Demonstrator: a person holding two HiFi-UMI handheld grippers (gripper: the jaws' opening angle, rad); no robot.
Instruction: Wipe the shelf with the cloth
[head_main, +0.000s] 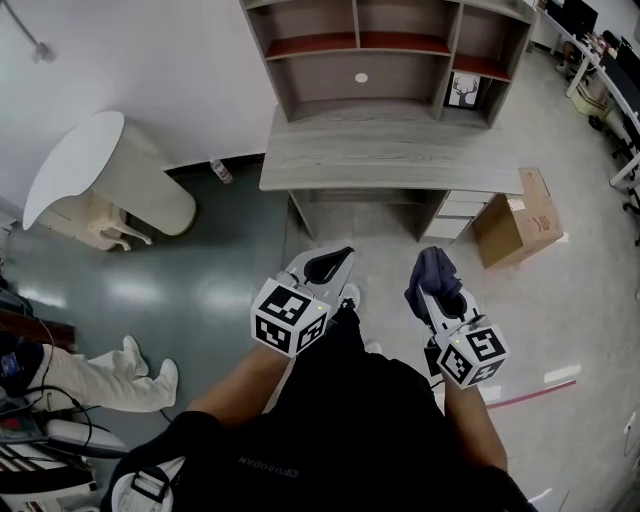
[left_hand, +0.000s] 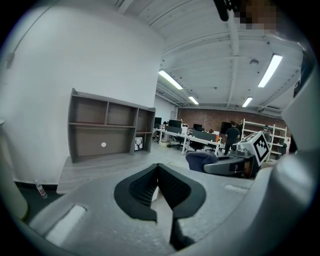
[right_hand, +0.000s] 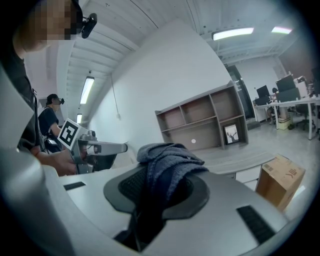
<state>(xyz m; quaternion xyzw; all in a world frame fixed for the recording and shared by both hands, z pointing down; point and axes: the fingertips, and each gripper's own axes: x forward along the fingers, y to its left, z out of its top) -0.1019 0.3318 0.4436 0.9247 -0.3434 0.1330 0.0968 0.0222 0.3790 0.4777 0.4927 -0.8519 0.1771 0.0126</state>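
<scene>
Right hand-held gripper (head_main: 438, 293) pinches one cloth (right_hand: 167, 159); left hand-held gripper (left_hand: 158, 172) closed, empty.

Three views, one shared shelf (head_main: 400, 75)

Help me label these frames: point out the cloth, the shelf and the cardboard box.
cloth (right_hand: 169, 157): right gripper view, bunched top fold.
shelf (head_main: 420, 78): head view, lower back panel.
cardboard box (head_main: 518, 225): head view, top face.

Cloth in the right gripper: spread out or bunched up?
Bunched up. The cloth is crumpled in thick folds between the jaws of the right gripper, which are shut on it, and it piles up above them.
</scene>
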